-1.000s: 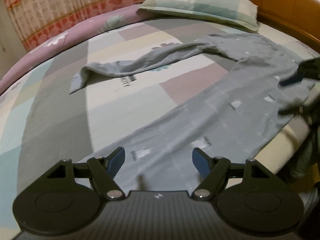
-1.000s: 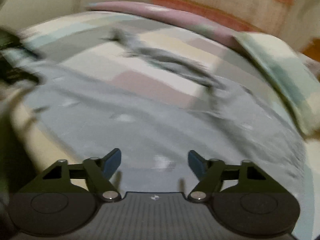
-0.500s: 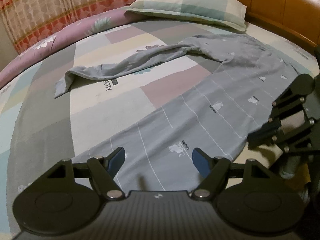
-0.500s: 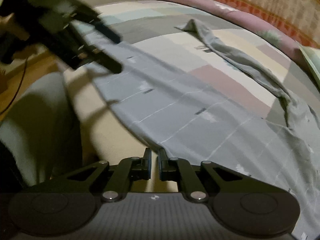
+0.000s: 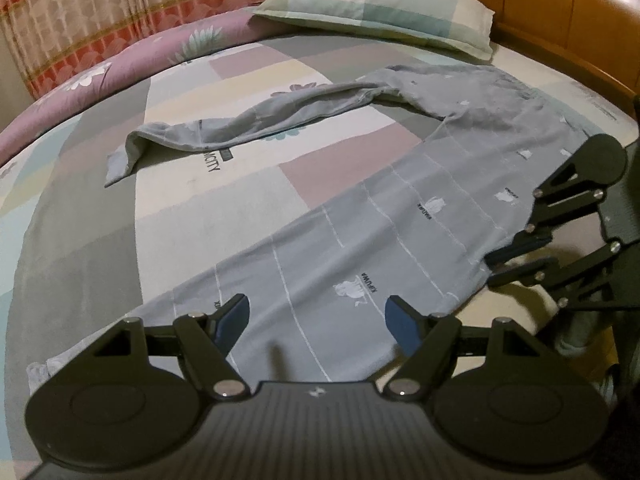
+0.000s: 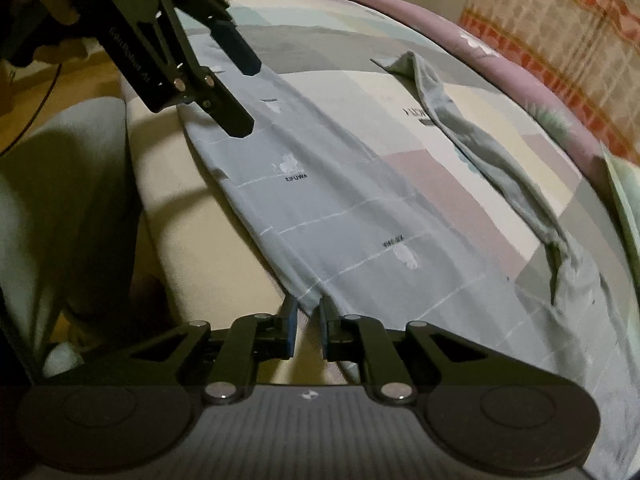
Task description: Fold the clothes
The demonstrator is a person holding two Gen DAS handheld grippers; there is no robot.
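A pair of grey printed pyjama trousers [image 5: 400,216] lay spread across a patchwork bedspread [image 5: 88,216]. One leg ran flat along the near edge of the bed; the other leg [image 5: 248,124] trailed away, twisted and rumpled, toward the far left.

Your left gripper [image 5: 318,316] hovered over the cuff end of the flat leg, its blue-padded fingers [image 5: 236,312] spread wide and holding nothing. Your right gripper [image 6: 306,328] sat at the near hem of that same leg, farther along toward the waist. Its fingers were nearly together but easing apart, with a narrow gap showing between the pads; the cloth's edge reached just into that gap, and I could not tell whether any of it was truly caught.

The main risk, as I judged it, was a missed or thin grip on the right: if the pads held only the very hem, the fabric could slip free once lifted. Lifting with one side ungripped could also drag the leg askew. The twisted far leg, left unsmoothed, could fold in crooked.

The bed filled the view. A pale checked pillow [image 5: 380,4] lay at the far end against a wooden headboard [image 5: 560,12]. A purple floral quilt [image 5: 120,76] ran along the far left side, below red and cream patterned curtains [image 5: 100,8]. The room was dim.
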